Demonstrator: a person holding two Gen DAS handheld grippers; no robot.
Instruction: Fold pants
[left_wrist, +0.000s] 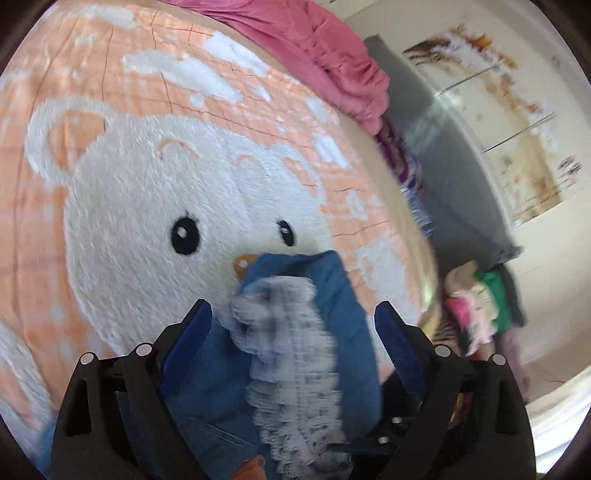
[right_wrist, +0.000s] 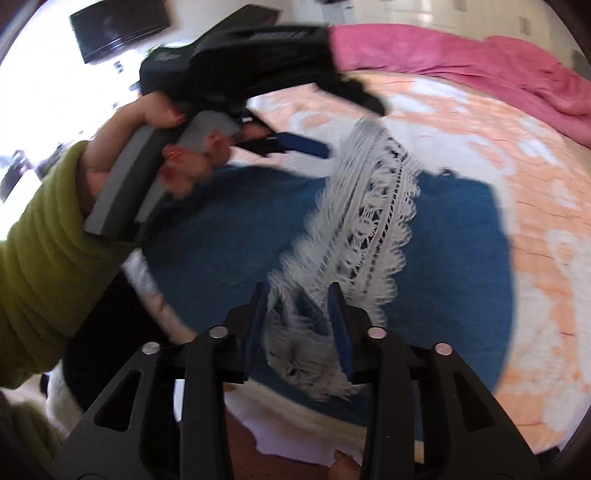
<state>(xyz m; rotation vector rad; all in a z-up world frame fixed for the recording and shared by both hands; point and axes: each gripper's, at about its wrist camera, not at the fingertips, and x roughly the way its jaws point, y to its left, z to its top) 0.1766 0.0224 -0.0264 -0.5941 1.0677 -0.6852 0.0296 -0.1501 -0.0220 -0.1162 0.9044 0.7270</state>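
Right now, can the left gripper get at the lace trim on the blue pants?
Probably yes: the left gripper stands open with the lace trim and blue pants lying right between its fingers, nothing covering them.

Blue denim pants (right_wrist: 229, 240) trimmed with a band of white lace (right_wrist: 365, 221) are lying spread flat on the peach bedspread with a white bear (left_wrist: 155, 221), covering the bear's nose.
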